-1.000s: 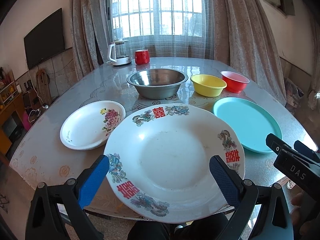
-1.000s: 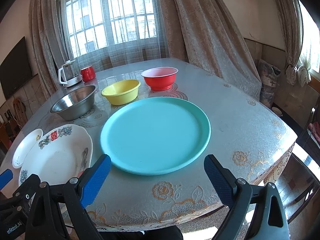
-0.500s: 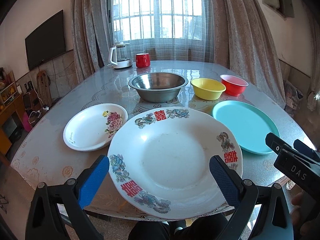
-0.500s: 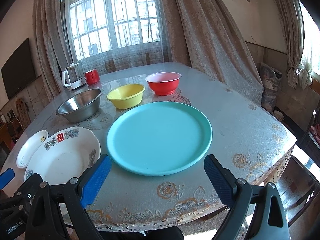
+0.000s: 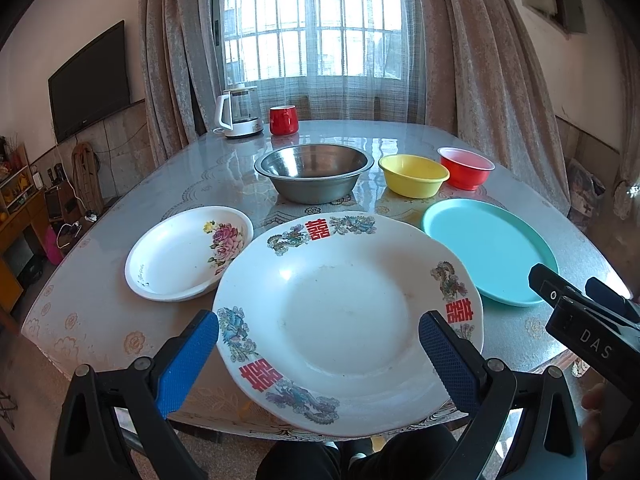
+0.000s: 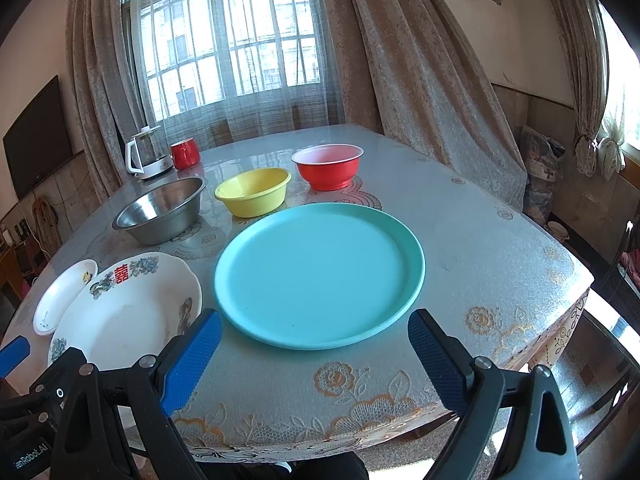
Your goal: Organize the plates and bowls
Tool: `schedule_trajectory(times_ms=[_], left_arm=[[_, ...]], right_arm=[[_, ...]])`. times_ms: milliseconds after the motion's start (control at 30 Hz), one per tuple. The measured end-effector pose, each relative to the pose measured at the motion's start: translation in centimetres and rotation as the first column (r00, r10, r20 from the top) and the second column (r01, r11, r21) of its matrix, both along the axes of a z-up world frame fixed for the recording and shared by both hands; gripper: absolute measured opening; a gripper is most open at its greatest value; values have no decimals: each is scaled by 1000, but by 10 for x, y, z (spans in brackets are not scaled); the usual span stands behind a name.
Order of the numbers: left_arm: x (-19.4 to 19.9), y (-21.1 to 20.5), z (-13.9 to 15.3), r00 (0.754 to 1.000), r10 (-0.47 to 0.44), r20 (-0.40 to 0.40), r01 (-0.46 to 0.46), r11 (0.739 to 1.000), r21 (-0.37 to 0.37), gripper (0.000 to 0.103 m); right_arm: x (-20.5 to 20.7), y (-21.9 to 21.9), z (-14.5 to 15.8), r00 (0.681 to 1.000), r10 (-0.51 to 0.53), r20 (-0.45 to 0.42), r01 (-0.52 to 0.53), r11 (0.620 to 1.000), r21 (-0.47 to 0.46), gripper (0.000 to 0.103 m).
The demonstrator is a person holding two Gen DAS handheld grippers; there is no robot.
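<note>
- Left gripper (image 5: 318,350): held low at the near edge of the counter (image 5: 120,312). Its jaws stand wide apart and grip nothing; the blue pads (image 5: 188,362) flank the near part of the large patterned plate without touching it, as far as the left wrist view shows.
- Right gripper (image 6: 314,354): held low at the near edge of the counter, in front of the turquoise plate (image 6: 320,276). Its jaws stand wide apart and empty.
- Large patterned plate (image 5: 348,320): white, with red characters and painted motifs on the rim. It lies flat, and its near rim overhangs the counter edge.
- Small floral plate (image 5: 188,252): lies to the left of the large patterned plate. Their rims meet or overlap; which lies above cannot be determined.
- Turquoise plate: lies flat to the right of the large patterned plate, with a narrow gap between them.
- Steel bowl (image 5: 312,172), yellow bowl (image 5: 414,176), red bowl (image 5: 466,168): upright in a row behind the plates, steel at left, red at right. The yellow and red bowls stand just beside each other.
- Kettle (image 5: 238,116) and red mug (image 5: 284,120): side by side at the far edge of the counter, near the window curtain (image 5: 320,40).
</note>
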State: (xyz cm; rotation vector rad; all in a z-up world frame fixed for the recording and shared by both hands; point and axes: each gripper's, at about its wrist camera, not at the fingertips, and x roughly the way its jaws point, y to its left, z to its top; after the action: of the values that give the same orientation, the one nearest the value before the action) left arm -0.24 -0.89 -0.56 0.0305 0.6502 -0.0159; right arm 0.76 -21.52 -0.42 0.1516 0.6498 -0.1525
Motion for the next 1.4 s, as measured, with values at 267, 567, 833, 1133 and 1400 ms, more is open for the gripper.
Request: schedule_trajectory(times_ms=[267,567,833,1133,1400], left_arm=[[0,-2,-1,1000,-8,-1,8,1000,5,101],[5,-9,-3,1000,-27,-16,27,1000,16,101],[11,-16,1,997,-74,-23,75,997,33,101],[62,-29,29,960,-268,-82,268,963,-9,64],[124,-72,24,898,-389,-204,394,919,-21,38]], right_arm=[[1,-1,0,1000,-2,5,2,1000,2,96],[4,-5,-5,1000,-2,-9,2,1000,19,96],[7,-16,-7,1000,8,-17,-7,998,55,96],[26,-76,-2,999,8,-48,1,980,201,86],[47,-114,-24,988,-37,-152,70,974,217,46]])
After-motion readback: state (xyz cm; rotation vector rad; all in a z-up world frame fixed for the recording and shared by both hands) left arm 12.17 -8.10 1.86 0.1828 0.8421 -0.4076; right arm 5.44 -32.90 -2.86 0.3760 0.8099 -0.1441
